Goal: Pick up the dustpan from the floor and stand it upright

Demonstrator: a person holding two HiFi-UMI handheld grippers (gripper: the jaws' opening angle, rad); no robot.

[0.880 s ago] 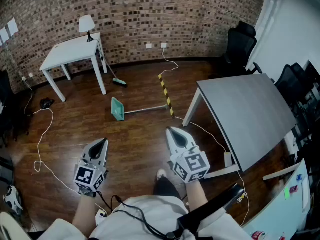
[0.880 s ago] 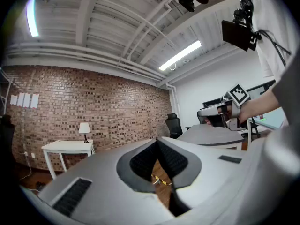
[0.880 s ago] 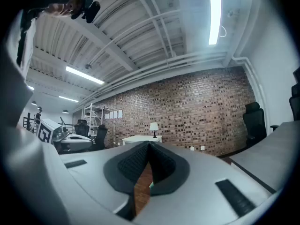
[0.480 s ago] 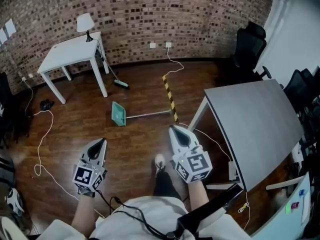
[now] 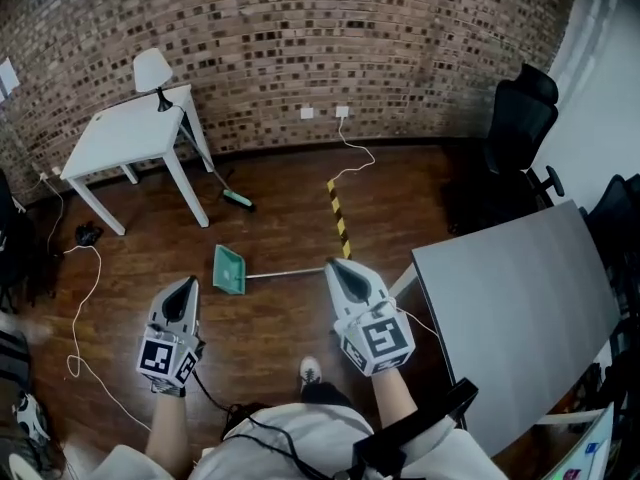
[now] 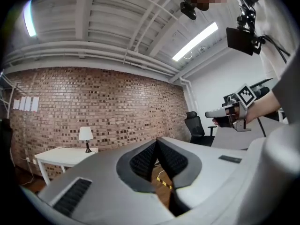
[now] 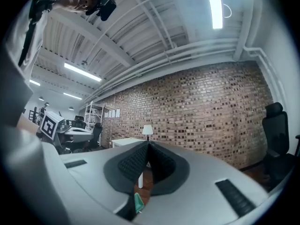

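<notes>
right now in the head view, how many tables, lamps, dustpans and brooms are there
tables: 2 (white table, grey table)
lamp: 1
dustpan: 1
broom: 1
total: 5

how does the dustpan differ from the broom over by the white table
The dustpan lies flat on the open floor, long handle level; the broom stands propped beside the white table, head down. The dustpan is mid-room; the broom is close to the brick wall. Both are teal at the head.
</notes>
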